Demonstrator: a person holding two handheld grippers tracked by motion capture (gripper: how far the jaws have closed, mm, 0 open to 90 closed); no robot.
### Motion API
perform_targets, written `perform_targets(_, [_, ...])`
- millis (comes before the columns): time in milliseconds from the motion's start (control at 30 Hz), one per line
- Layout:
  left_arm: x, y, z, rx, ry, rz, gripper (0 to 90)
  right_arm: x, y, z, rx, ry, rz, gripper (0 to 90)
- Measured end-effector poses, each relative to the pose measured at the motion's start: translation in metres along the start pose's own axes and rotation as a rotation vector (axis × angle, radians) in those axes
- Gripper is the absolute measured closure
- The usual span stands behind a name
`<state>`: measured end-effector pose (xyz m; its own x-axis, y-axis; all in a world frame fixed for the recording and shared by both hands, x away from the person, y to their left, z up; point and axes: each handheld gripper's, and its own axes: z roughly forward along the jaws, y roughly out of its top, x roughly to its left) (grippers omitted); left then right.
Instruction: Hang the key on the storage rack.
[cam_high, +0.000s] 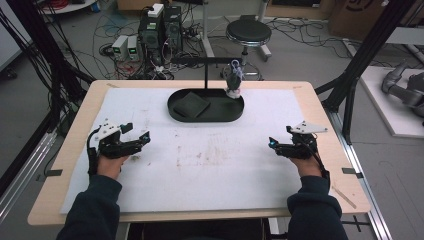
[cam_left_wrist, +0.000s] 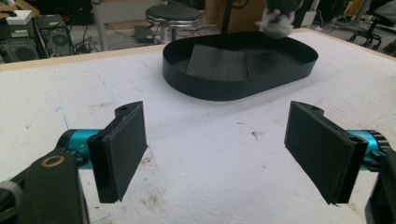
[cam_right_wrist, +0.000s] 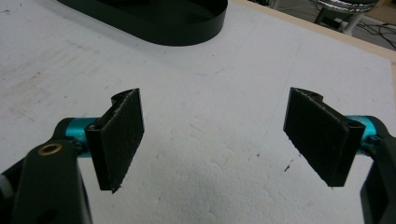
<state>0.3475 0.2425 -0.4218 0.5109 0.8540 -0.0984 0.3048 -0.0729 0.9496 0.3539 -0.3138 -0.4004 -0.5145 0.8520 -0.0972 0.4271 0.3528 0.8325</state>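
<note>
A: Closest to the camera are the person's two dark sleeves, coming in over the near edge of the worktop (cam_high: 325, 107). Each hand carries a gripper.

B: Where does the left gripper (cam_high: 139, 134) sit?

A: Over the white sheet (cam_high: 210, 165) toward the left edge, low above it. In the left gripper view its jaws stand wide apart with nothing between them, only bare, scuffed sheet.

B: And the right gripper (cam_high: 274, 143)?

A: Toward the right edge, about level with the other one. Its jaws are wide apart too and hold nothing; the right gripper view shows plain white sheet between the pads.

B: What lies ahead of them?

A: A black oval tray (cam_high: 175, 111) at the middle of the far edge, well apart from both grippers. A flat dark square pad (cam_high: 193, 105) lies inside its left half. A thin black stand rises from the tray, its arm running across above it, and a small grey and white bundle (cam_high: 233, 80) hangs over the tray's right end. I cannot tell what the bundle is.

B: Anything touching the tray?

A: Neither gripper is.
</note>
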Motion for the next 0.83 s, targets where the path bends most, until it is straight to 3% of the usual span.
perform_targets(300, [-0.0005, -0.0003, 0.0009, 0.004, -0.001, 0.010, 20.8, 0.0034, -0.0010, 0.0037, 0.008, -0.009, -0.029, 20.6])
perform_targets(833, [0.0005, -0.0006, 0.0014, -0.004, 0.003, 0.002, 20.8, 0.0045, -0.0010, 0.0015, 0.008, -0.012, -0.030, 20.6])
